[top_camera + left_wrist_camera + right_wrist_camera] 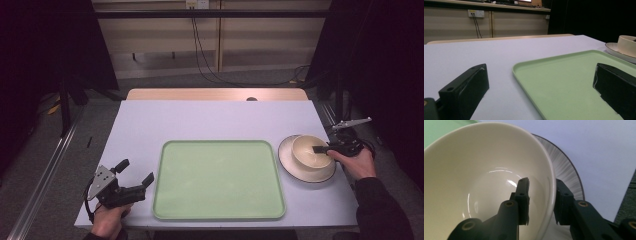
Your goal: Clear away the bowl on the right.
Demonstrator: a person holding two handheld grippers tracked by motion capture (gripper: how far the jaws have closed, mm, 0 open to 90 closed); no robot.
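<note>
Cream ceramic bowl (311, 151) sits on a white round plate with a dark rim (300, 170), at the 3 o'clock side of the pale green rectangular plastic tray (218, 179). Progress appears early: the tray holds nothing, and the bowl is not yet lifted. Right gripper (541, 202) straddles the bowl's rim at its 3 o'clock edge, one jaw inside, one outside; whether the pads already press the wall cannot be told. Left gripper (135, 171) rests open at the tray's 9 o'clock side.
</note>
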